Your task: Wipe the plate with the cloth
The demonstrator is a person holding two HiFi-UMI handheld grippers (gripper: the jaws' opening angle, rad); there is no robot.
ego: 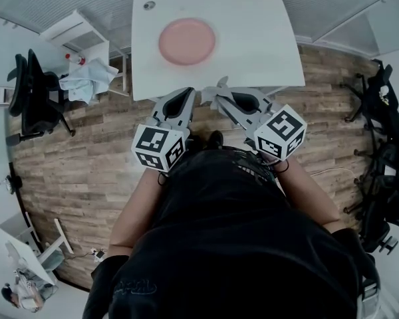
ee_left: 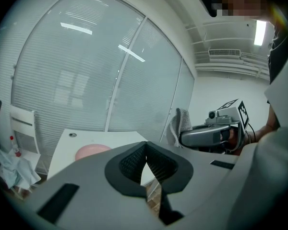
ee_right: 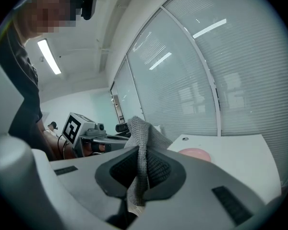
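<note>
A pink plate [ego: 187, 40] lies on the white table [ego: 266, 38], toward its far side. Both grippers hover short of the table's near edge, above the wood floor. My right gripper [ego: 217, 96] is shut on a grey knitted cloth [ee_right: 141, 150], which sticks up between the pads and hangs below them. My left gripper [ego: 183, 96] is shut with nothing between its pads [ee_left: 134, 163]. The left gripper view shows the plate [ee_left: 91, 152] ahead and the cloth [ee_left: 183, 121] on the right gripper [ee_left: 176, 139]. In the right gripper view the plate [ee_right: 195, 153] lies beyond the jaws.
A small round fitting [ego: 149, 5] sits at the table's far left corner. A white cabinet with a pale blue cloth [ego: 88, 77] and a black chair [ego: 32, 92] stand to the left. More black chairs [ego: 386, 118] line the right side.
</note>
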